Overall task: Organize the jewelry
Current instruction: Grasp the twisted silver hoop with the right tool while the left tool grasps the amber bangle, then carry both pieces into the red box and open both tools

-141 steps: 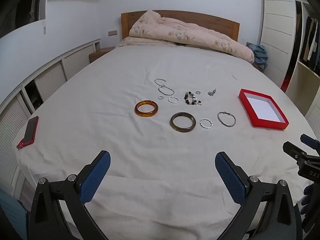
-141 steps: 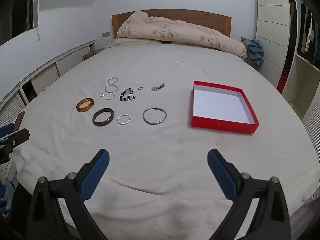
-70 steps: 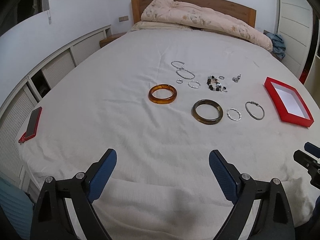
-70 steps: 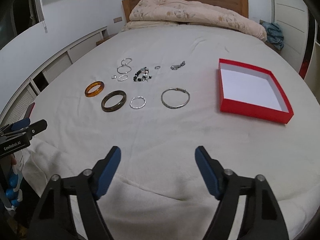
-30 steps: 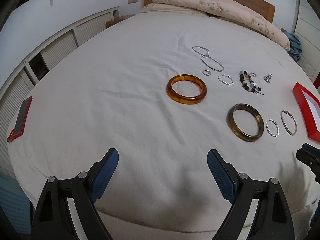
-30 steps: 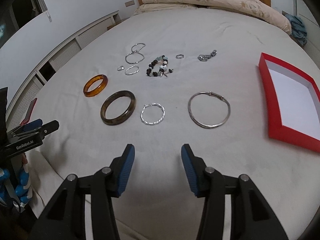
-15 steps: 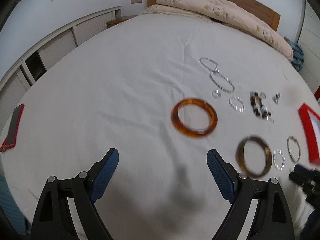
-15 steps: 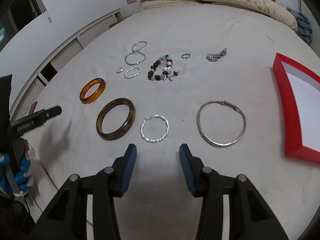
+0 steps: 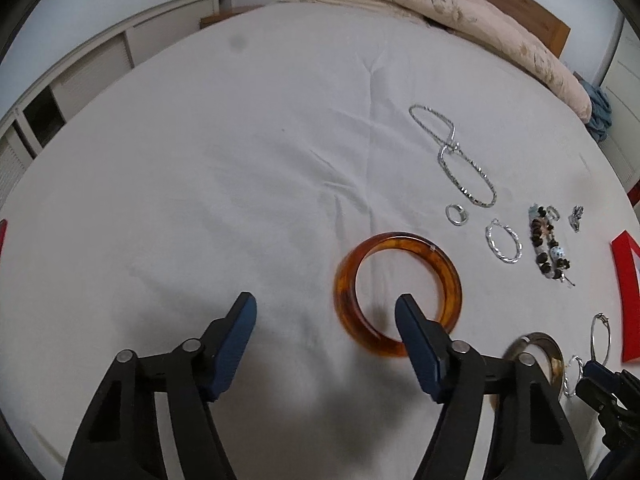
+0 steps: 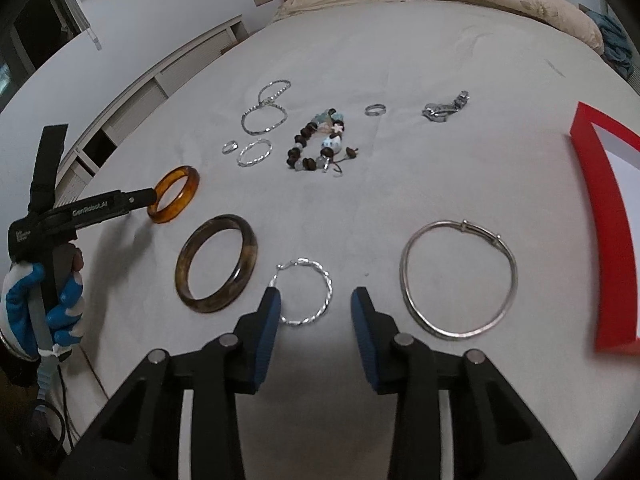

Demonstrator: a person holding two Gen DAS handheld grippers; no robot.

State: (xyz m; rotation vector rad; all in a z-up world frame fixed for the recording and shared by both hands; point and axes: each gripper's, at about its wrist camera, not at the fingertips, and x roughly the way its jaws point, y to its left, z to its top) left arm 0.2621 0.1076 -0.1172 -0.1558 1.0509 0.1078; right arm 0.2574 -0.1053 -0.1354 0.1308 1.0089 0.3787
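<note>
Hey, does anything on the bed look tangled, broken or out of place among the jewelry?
Nothing looks broken. The silver chain lies twisted in a figure eight, and the beaded bracelet sits bunched in a heap.

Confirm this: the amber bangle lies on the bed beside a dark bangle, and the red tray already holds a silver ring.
Wrong on the tray: the red tray looks empty. The right wrist view shows its white floor bare. The amber bangle does lie on the bed beside the dark bangle.

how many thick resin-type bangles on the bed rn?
2. An amber bangle at the left, by the left hand-held gripper; a dark brown bangle beside it, left of the twisted silver hoop. None looks hidden.
</note>
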